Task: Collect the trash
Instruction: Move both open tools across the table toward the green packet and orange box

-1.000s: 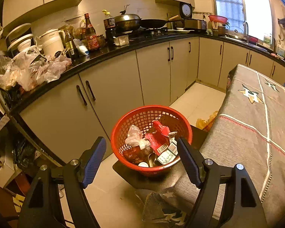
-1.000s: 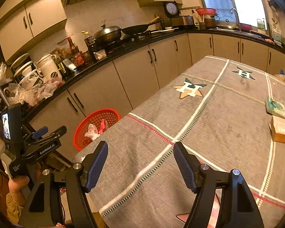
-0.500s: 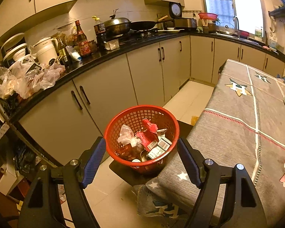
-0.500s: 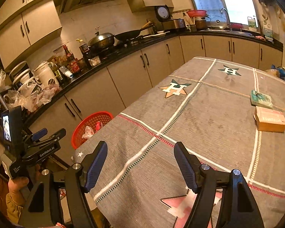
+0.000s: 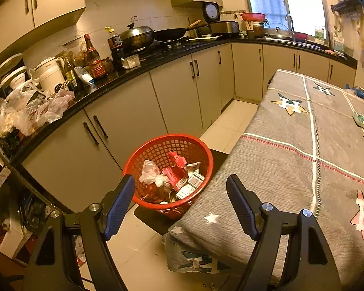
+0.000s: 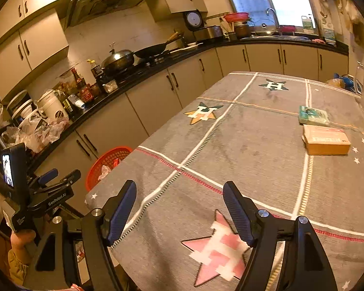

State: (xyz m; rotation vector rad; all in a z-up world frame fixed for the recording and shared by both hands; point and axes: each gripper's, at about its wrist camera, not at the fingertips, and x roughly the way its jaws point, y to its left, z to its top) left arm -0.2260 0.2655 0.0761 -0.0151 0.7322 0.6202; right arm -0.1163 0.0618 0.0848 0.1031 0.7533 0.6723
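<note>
Both tools are spread wide and hold nothing. Left tool (image 5: 180, 202) hangs over the floor, aimed at the red basket (image 5: 143, 156) beside the worktop (image 5: 279, 160) corner; wrappers and cartons (image 5: 174, 179) lie inside it. Right tool (image 6: 179, 208) hovers above the grey cloth, well short of a brown box (image 6: 325, 140) and a green packet (image 6: 313, 115) lying near each other on the worktop's far right.

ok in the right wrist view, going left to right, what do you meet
left gripper → red basket → gold star on the cloth → green packet, with the cardboard box just below it
</note>
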